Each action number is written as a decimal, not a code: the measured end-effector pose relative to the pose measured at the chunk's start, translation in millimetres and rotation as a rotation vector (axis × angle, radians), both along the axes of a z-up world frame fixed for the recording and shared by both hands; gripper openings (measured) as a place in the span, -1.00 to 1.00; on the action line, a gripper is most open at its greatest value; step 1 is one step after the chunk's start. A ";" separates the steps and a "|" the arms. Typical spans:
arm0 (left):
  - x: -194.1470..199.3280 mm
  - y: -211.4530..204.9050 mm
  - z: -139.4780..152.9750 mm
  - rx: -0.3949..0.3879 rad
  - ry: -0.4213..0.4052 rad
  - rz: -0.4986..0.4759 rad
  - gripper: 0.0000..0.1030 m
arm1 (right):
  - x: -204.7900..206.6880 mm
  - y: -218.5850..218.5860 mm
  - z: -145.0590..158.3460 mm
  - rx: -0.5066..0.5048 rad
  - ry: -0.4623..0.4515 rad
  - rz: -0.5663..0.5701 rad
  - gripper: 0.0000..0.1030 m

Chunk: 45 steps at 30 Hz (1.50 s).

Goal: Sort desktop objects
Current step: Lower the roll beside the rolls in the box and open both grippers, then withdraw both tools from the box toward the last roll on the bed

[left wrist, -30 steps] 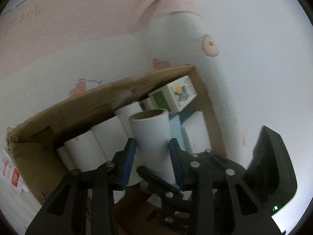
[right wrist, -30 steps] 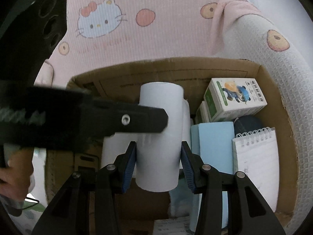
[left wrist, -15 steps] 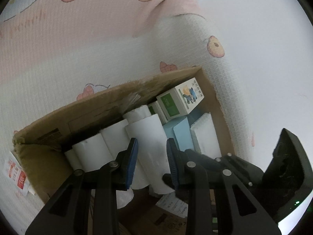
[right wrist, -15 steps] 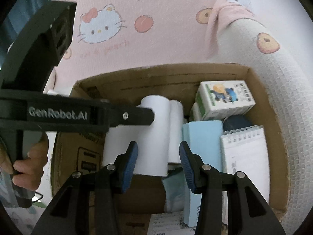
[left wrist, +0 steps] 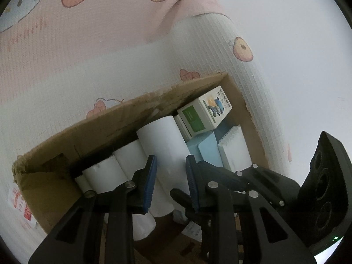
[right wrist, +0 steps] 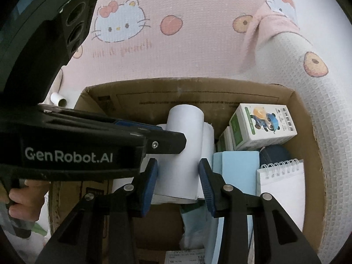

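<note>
The cardboard box (right wrist: 308, 132) in the centre of the frame already holds most things, the white roll (right wrist: 182, 154) lies inside it between the closing, not pressing jaws of the right gripper (right wrist: 178, 182) and left gripper (left wrist: 170, 182), while one small tube (right wrist: 57, 99) at left remains outside

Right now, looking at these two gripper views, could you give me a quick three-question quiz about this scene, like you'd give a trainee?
1. True or false: the spiral notepad lies inside the cardboard box.
2. What lines up between the fingers of both the left gripper and the right gripper?
A. the panda carton
B. a white paper roll
C. the blue box
3. What lies outside the box, at its far left corner in the right wrist view?

Key
1. True.
2. B.
3. A small cardboard tube on the cloth.
</note>
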State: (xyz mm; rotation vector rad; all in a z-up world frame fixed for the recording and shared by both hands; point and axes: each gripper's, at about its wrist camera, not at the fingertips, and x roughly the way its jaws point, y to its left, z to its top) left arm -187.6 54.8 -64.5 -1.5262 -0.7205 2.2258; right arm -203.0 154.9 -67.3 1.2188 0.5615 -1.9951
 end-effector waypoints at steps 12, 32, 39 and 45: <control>11.6 -9.6 28.3 0.004 0.152 0.000 -0.25 | 0.8 -1.2 17.4 0.005 0.016 -0.105 0.02; 76.8 -118.3 52.1 0.031 0.379 0.185 -0.84 | 57.3 -61.9 43.7 0.003 0.100 -0.027 0.26; 107.1 -159.9 47.7 0.017 0.406 0.274 -0.84 | 86.0 -96.5 46.1 0.000 0.104 0.025 0.26; 149.3 -199.2 27.7 -0.014 0.413 0.369 -0.84 | 116.6 -129.4 35.8 -0.021 0.081 0.107 0.27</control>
